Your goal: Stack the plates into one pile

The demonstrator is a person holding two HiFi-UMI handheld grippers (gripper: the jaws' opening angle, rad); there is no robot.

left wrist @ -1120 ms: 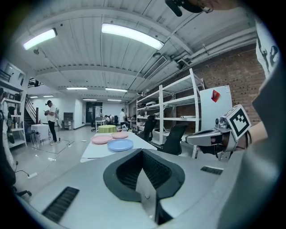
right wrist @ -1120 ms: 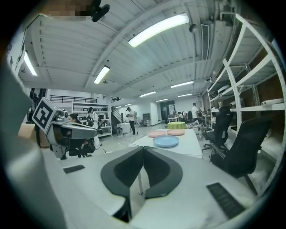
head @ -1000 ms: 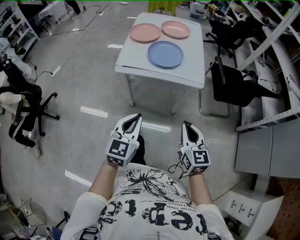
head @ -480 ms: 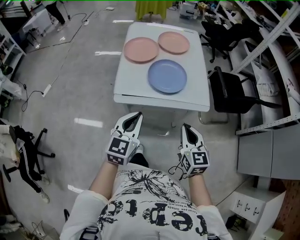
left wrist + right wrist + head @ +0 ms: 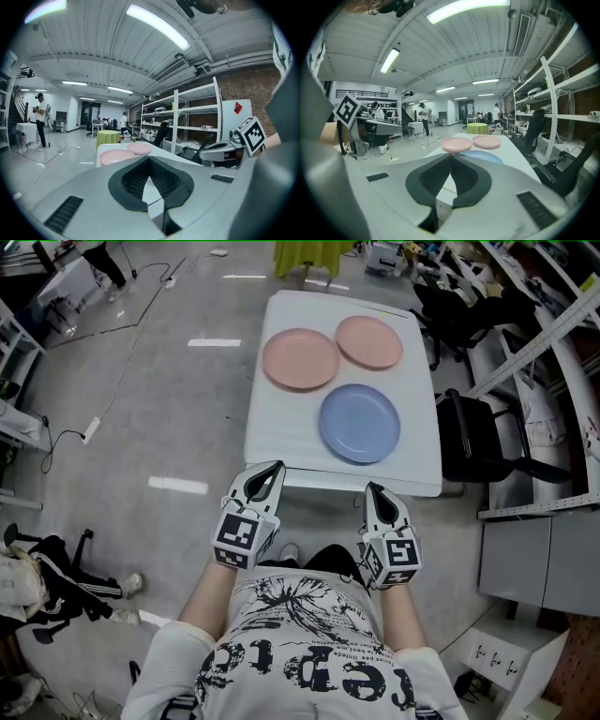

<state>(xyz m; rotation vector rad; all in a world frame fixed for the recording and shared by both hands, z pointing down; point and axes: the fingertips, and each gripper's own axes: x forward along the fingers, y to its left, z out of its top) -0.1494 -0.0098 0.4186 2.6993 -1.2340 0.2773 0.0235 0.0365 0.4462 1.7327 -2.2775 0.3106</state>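
Three plates lie apart on a white table (image 5: 281, 442): a pink plate (image 5: 300, 359) at the far left, a second pink plate (image 5: 369, 341) at the far right, and a blue plate (image 5: 359, 423) nearer me. My left gripper (image 5: 276, 469) and right gripper (image 5: 372, 490) hover at the table's near edge, both shut and empty. The left gripper view shows its shut jaws (image 5: 149, 159) with the two pink plates (image 5: 117, 156) beyond. In the right gripper view the shut jaws (image 5: 451, 155) point at the blue plate (image 5: 485, 156) and the pink plates (image 5: 457, 144).
A black office chair (image 5: 478, 442) stands right of the table, with shelving (image 5: 553, 343) further right. A yellow-green covered table (image 5: 309, 254) sits beyond the far end. People stand far off at the left (image 5: 41, 119). Open floor lies to the table's left.
The table with its plates has come closer and lower in the head view as I walked up to it. Both grippers keep the same pose and stay shut.
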